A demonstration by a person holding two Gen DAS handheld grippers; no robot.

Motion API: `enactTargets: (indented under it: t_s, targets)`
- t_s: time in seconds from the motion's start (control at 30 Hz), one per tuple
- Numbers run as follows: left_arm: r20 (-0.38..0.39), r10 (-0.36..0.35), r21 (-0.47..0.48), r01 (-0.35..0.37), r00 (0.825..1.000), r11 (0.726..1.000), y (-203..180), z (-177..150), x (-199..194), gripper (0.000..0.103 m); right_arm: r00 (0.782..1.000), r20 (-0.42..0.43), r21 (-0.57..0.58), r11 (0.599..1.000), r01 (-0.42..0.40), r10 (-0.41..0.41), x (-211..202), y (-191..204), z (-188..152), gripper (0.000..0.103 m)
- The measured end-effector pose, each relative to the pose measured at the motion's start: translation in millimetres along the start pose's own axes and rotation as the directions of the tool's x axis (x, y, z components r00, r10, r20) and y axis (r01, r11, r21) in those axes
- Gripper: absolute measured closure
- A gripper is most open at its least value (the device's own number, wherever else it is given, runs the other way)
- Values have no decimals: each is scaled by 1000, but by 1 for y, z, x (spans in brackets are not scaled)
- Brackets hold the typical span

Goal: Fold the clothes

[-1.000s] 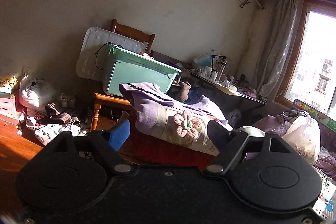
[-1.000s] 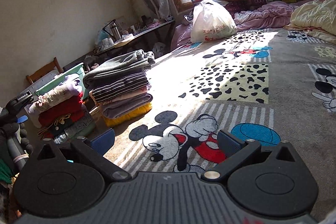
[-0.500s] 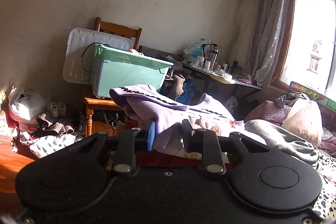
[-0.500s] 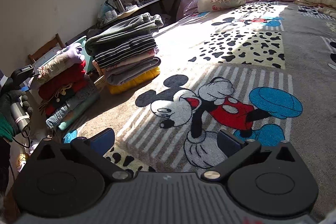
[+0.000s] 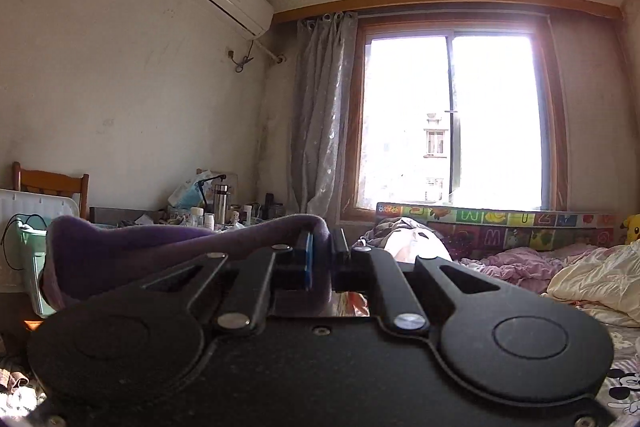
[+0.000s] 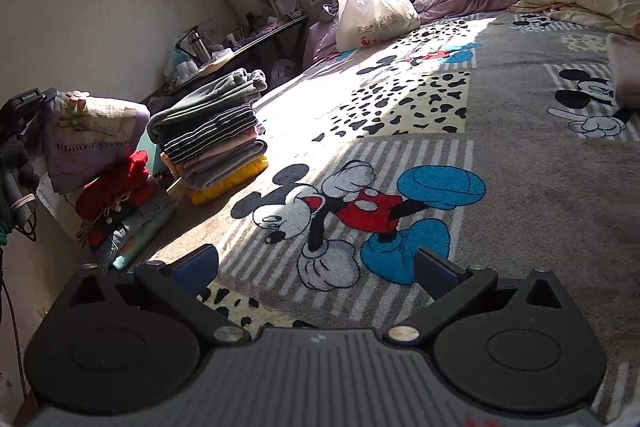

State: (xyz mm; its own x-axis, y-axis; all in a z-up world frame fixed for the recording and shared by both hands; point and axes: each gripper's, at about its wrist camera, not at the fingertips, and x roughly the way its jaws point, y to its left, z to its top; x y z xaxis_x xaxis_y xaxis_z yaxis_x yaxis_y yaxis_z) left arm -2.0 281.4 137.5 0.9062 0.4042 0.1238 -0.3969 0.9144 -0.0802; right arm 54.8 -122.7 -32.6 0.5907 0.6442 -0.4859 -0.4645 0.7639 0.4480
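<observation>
Left tongs (image 5: 322, 261): clenched on a fold of the purple garment; black flat linkage arms are drawn in together, with a blue pad seen against the cloth. They are aimed roughly level, toward the window (image 5: 452, 123).
Purple garment (image 5: 132, 247): soft, fleecy, matte knit; it is pinched at one edge between the left pads and draped away to the left in a sagging ridge. In the right wrist view the same piece (image 6: 88, 143) is seen hanging at the far left, lifted above the left-hand stack, pale cream on one panel with a knitted flower and printed lettering.
Right tongs (image 6: 316, 267): released, the dark blue-padded fingers spread wide with nothing between them; they are tilted down over the blanket.
Blanket (image 6: 520, 167): plush, short-piled, grey with cartoon mouse figures, dalmatian spots and stripes; it is spread flat across the bed.
Folded stack (image 6: 216, 131): neat rectangular layers, grey fleece on top, striped knit beneath, yellow at the base, set on the blanket's left edge.
Second stack (image 6: 124, 203): red knit over denim, just left of the first.
White bag (image 6: 372, 11): crinkled plastic, bulging, stood near the window end of the bed.
</observation>
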Motion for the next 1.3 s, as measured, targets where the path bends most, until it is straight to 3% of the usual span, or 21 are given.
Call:
enactTargets:
  t_s: [0.13,0.27,0.37,0.43,0.47,0.5,0.53,0.57,0.63,0.7,0.87,1.0,1.13,1.3]
  targets:
    - [45,-199,-25,200,979,979,-61,25,-19,98,998,36,61,997,41,-43,-33,-33,-10,0]
    - [160,-326,-51,337,932,940,-116,33,-42,98,992,72,128,987,93,-103,-68,-67,-20,0]
    - [158,-412,-22,420,897,907,-162,16,-55,98,982,104,172,975,138,-157,-94,-91,-29,0]
    - [57,-464,1,465,884,885,-190,-14,-59,97,973,120,211,963,167,-195,-110,-108,-35,0]
    - [-66,-506,27,508,860,861,-206,-38,-55,95,969,125,231,956,180,-213,-118,-117,-39,0]
    - [-194,-537,48,554,821,831,-222,-63,-51,92,965,130,251,949,192,-229,-126,-125,-43,0]
    - [-337,-530,85,585,778,806,-235,-91,-50,83,961,132,268,942,203,-245,-133,-133,-47,0]
    - [-474,-503,118,618,723,777,-247,-119,-49,79,957,133,285,934,214,-260,-139,-140,-52,0]
    - [-535,-499,139,654,682,744,-251,-153,-69,78,951,126,314,921,232,-283,-150,-153,-60,0]
    - [-576,-499,97,660,648,745,-249,-171,-81,71,948,118,328,913,244,-295,-156,-162,-67,0]
    - [-612,-483,9,616,627,788,-242,-174,-74,59,948,113,339,908,244,-297,-158,-175,-69,0]
    - [-622,-489,-74,575,612,815,-237,-173,-63,59,958,132,295,933,209,-256,-146,-170,-56,1]
    - [-633,-504,-173,527,587,832,-231,-177,-49,59,969,141,262,952,159,-201,-128,-167,-36,11]
    - [-647,-531,-271,485,548,831,-229,-183,-30,56,977,129,261,956,130,-168,-108,-178,-1,11]
